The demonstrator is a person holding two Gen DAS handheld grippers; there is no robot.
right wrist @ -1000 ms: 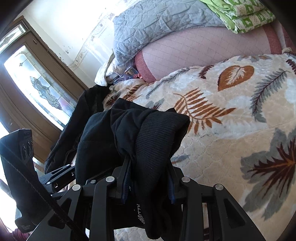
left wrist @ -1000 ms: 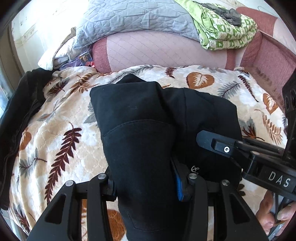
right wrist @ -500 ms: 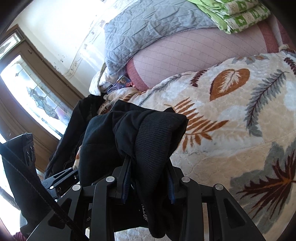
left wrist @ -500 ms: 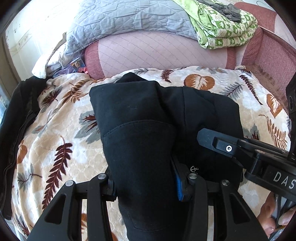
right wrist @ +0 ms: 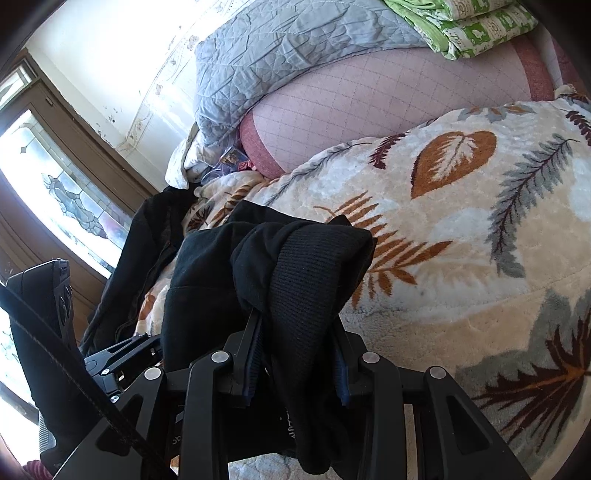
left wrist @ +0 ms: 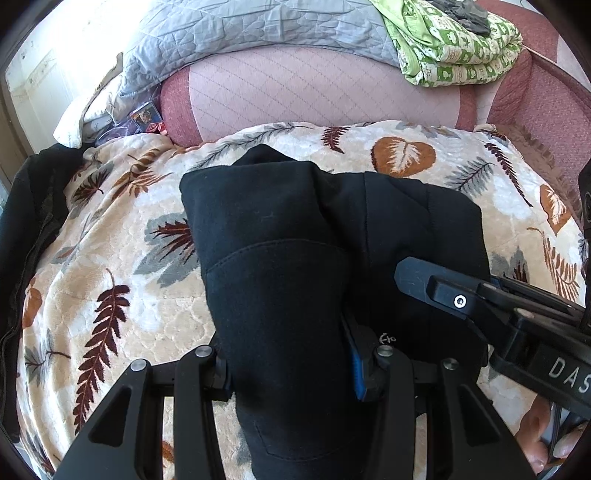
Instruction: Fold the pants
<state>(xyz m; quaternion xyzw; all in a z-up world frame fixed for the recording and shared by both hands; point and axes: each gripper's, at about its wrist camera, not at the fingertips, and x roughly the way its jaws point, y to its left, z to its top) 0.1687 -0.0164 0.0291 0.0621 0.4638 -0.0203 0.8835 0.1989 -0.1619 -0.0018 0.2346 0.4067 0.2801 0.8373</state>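
The black pants (left wrist: pixel 280 258) hang bunched and doubled over above a leaf-patterned blanket (left wrist: pixel 122 258). My left gripper (left wrist: pixel 291 354) is shut on a thick fold of the pants, which drape over and hide its fingertips. My right gripper (right wrist: pixel 295 354) is shut on the ribbed black end of the pants (right wrist: pixel 310 266). The right gripper's body (left wrist: pixel 491 306) shows at the right of the left wrist view, close beside the pants. The left gripper's body (right wrist: pixel 40 332) shows at the left of the right wrist view.
A pink quilted cushion (left wrist: pixel 317 92) backs the blanket, with a grey quilt (left wrist: pixel 258 29) and a folded green blanket (left wrist: pixel 458 48) on top. A black jacket (left wrist: pixel 26 221) lies along the left edge. A stained-glass window (right wrist: pixel 62 195) is at left.
Both grippers have moved slightly with the pants still held; the blanket and cushion have shifted down and nearer in view. Both grips are unchanged.
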